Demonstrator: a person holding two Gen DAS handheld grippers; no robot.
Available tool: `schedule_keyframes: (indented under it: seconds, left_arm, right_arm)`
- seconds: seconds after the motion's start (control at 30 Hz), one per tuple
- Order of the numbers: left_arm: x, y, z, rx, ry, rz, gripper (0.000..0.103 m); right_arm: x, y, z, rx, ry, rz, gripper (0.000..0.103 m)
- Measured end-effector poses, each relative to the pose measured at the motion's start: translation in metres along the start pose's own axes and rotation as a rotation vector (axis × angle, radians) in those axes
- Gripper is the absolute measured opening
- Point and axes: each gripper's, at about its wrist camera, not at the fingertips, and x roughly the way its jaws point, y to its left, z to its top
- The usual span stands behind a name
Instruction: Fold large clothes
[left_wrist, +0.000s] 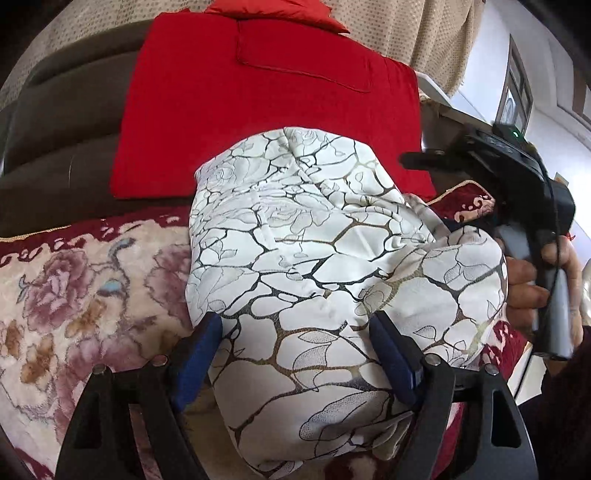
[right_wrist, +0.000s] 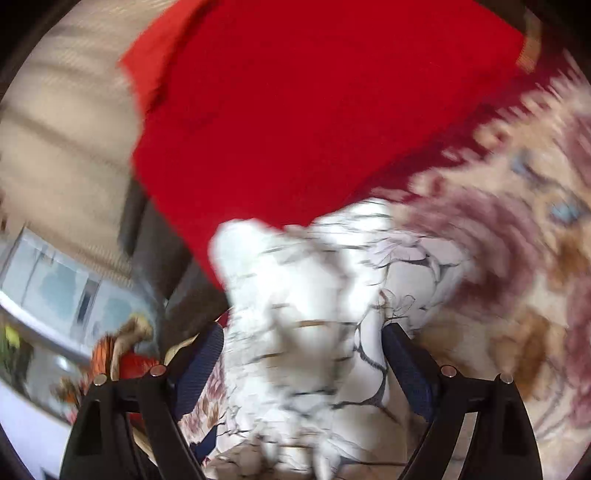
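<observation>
A white garment with a dark and gold crackle print lies bunched in a thick fold on the sofa seat. My left gripper is open, and the bundle's near end bulges between its blue pads. My right gripper is open too, its wide jaws either side of the same white garment; that view is blurred. In the left wrist view the right gripper's body shows at the right edge, held by a hand. A folded red garment lies flat behind the white one.
A floral cover in cream and maroon is spread over the seat. The brown sofa back rises behind the red garment, and a beige curtain hangs beyond it. A window and bright wall are at the right.
</observation>
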Motion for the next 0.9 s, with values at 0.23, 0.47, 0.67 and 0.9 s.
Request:
schedule_keyframes:
  seconds: [0.23,0.47,0.67,0.9]
  left_arm:
    - [-0.008,-0.001,-0.001,-0.01,-0.018,-0.006,0.081]
    - [-0.039,-0.003,0.003,0.025,-0.132,0.019,0.081]
    - [-0.036,-0.004,0.002,0.047,-0.156,0.057,0.081]
    - [-0.047,0.009,0.011,0.043,-0.208,0.075,0.081]
  right_arm:
    - [0.053,-0.003,-0.011,-0.058,0.09,-0.163,0.053]
    - [0.021,0.035,-0.007,-0.134,-0.023,0.006,0.009]
    - [0.067,-0.011,0.007,-0.064,0.039,0.042,0.009]
    - [0.082,-0.061,0.013,0.032,0.138,0.062,0.009]
